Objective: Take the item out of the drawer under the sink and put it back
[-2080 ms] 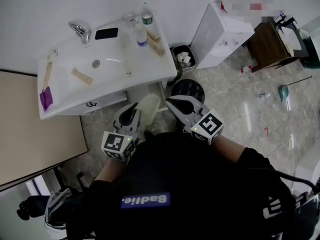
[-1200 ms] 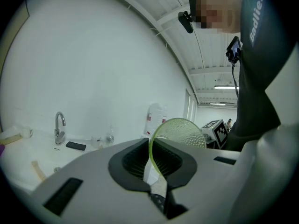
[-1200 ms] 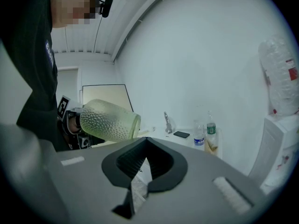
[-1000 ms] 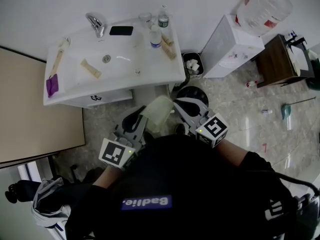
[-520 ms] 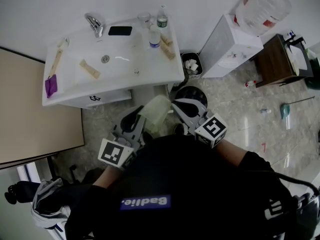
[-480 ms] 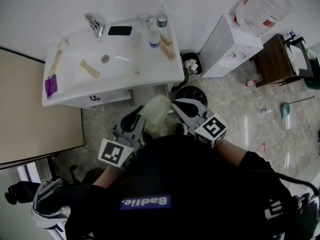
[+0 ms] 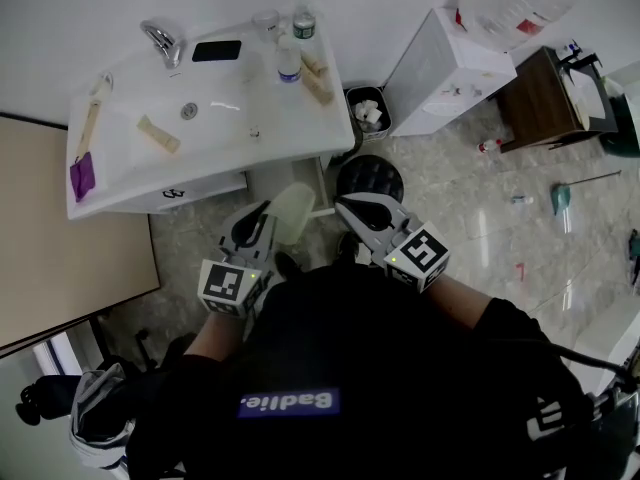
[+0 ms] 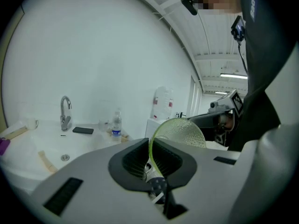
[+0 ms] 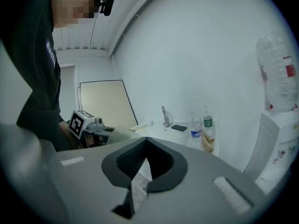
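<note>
— So, where is the bowl [image 8: 180, 130]?

— In the left gripper [image 8: 151, 143]. Its jaws are pinched together on the thin green rim. The dimpled, see-through bowl rises above them, leaning to the right.

— Off the sink [image 7: 120, 183], then?

— Yes, in the air. In the head view it hangs over the floor [image 7: 440, 198], just in front of the sink's near edge and toward its right front corner. Only the jaws touch it.

— And the right gripper [image 9: 145, 141]?

— Closed, tips meeting, with nothing between them. It is held beside the left one, near the bowl but apart from it. In the head view it lies close to a black stool [image 7: 369, 179].

— The drawer [image 7: 175, 196]?

— Its white front shows under the sink's near edge. From above it looks pushed in, though I cannot be sure.

— What sits on the sink?

— A faucet [image 7: 160, 43] stands at the back edge, with a black phone [image 7: 215, 51] just beside it. Two bottles [image 7: 289, 61] stand near the back right corner, and a wooden stick [image 7: 315, 81] lies along the right edge. A second stick [image 7: 160, 135] lies near the drain [image 7: 189, 111], and a purple object [image 7: 82, 176] is at the left front corner.

— Anything by the wall?

— A small bin [image 7: 366, 113] on the floor, just right of the sink.
</note>
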`<state>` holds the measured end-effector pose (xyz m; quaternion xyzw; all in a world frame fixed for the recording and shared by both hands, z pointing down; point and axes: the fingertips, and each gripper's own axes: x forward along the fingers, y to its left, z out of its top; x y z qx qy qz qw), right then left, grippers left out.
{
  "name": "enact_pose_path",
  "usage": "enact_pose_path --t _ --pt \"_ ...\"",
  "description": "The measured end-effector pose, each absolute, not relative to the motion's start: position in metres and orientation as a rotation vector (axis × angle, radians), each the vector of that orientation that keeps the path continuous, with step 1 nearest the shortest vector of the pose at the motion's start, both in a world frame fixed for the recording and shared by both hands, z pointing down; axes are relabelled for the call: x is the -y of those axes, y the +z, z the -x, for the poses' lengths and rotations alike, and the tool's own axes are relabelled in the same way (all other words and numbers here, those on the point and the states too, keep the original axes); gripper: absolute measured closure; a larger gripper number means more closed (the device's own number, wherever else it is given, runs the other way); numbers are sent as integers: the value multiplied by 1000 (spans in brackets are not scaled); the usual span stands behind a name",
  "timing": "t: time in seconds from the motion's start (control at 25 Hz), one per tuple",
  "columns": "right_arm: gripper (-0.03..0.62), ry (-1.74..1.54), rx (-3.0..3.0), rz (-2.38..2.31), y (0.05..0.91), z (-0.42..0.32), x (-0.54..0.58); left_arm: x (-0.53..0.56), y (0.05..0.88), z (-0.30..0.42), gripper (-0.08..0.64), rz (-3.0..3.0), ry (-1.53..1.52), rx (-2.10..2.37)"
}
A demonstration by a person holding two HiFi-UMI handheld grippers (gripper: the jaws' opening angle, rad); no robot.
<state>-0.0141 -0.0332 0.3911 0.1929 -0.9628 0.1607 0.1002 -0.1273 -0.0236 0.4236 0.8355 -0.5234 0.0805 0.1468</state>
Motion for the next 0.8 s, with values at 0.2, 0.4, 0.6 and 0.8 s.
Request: enact_pose_path --t 0.2,0.4,0.6,0.8 --pt "597 498 2810 -621 401 -2 40 40 488 137 537 -2294 368 1479" --pt "597 518 2774 -685 411 -24 46 58 541 141 535 -2204 499 1466" --pt "597 526 2736 -724 419 -41 52 72 616 143 537 -2141 657 1427" --pt "597 549 2694 -739 432 -50 55 81 682 139 535 -2062 782 1355"
